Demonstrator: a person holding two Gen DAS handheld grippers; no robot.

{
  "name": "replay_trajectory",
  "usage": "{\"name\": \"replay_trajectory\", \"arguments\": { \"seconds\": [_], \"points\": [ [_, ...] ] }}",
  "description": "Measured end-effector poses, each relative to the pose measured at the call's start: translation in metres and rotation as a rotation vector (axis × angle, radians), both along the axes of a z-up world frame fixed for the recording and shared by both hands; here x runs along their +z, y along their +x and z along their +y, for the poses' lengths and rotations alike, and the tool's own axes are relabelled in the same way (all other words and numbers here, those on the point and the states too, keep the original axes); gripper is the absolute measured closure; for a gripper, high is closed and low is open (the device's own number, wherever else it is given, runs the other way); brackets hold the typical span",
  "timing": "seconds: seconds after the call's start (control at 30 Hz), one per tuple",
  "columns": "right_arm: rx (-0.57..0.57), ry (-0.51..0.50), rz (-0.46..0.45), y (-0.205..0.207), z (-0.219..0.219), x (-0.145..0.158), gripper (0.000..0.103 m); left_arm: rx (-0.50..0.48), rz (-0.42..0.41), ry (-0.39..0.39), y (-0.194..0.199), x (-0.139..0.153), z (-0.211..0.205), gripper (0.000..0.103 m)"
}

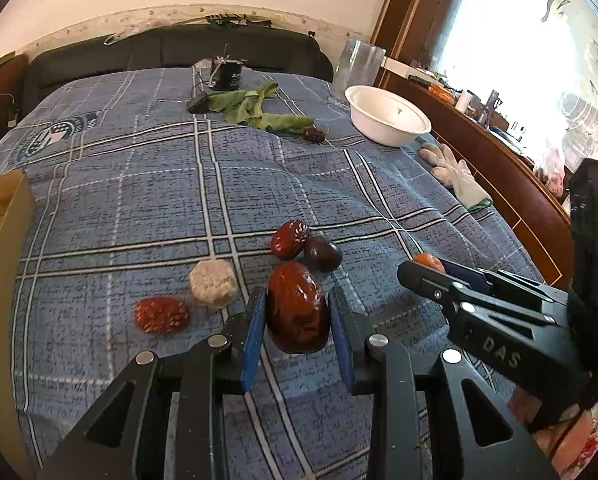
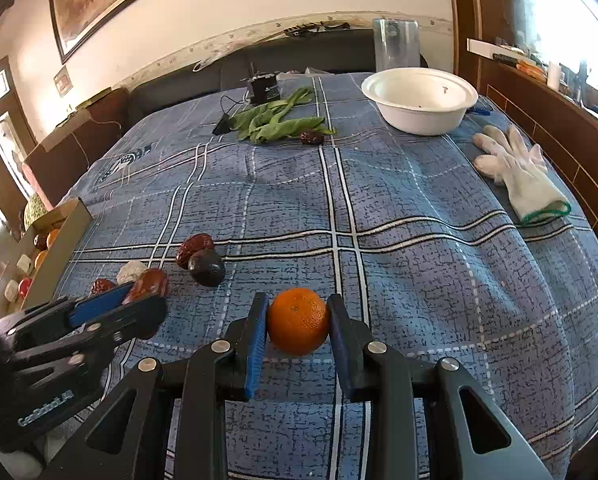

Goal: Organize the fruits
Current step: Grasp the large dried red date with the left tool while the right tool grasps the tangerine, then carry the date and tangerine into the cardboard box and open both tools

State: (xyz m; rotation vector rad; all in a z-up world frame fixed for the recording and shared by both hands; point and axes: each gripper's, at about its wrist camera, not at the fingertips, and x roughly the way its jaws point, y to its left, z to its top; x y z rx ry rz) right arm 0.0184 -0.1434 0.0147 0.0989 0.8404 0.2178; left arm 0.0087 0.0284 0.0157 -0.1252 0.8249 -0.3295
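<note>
We see the blue plaid cloth-covered desk (image 2: 419, 240); at its left edge the open cardboard box (image 2: 65, 240) is cut off, its fruits hard to make out; our left tool (image 1: 298, 316) clenches a glossy wrinkled red date (image 1: 297, 312); our right tool (image 2: 298, 322) clenches a round orange tangerine (image 2: 298, 320) low on the cloth.

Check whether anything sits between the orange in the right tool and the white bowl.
Nothing visible does. The orange is gripped in the right tool, and only bare blue cloth lies between it and the bowl. The white glove lies off to the right.
</note>
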Motion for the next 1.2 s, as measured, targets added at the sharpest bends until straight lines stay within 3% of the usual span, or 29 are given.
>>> {"name": "replay_trajectory", "arguments": {
  "seconds": [0.13, 0.23, 0.37, 0.53, 0.67, 0.87, 1.2],
  "points": [
    [-0.021, 0.021, 0.005, 0.001, -0.005, -0.001, 0.071, 0.032, -0.011, -0.024, -0.015, 0.008, 0.011, 0.073],
    [-0.031, 0.023, 0.004, 0.001, -0.007, 0.000, 0.071, 0.074, -0.030, -0.108, -0.038, 0.022, 0.033, 0.073],
    [-0.029, -0.014, 0.003, 0.000, 0.000, 0.000, 0.071, 0.121, -0.031, -0.156, -0.070, 0.031, 0.069, 0.073],
    [0.009, -0.080, -0.006, -0.005, 0.014, 0.002, 0.072, 0.264, -0.041, -0.173, -0.108, 0.040, 0.141, 0.073],
    [0.067, 0.005, 0.005, -0.019, 0.030, 0.014, 0.071, 0.425, -0.055, -0.185, -0.134, 0.046, 0.206, 0.073],
    [0.249, 0.050, -0.036, -0.042, 0.108, 0.045, 0.071, 0.575, -0.047, -0.216, -0.149, 0.041, 0.259, 0.072],
    [0.550, -0.043, -0.066, -0.071, 0.255, 0.046, 0.070, 0.626, 0.039, -0.169, -0.138, 0.024, 0.287, 0.072]
  ]
}}
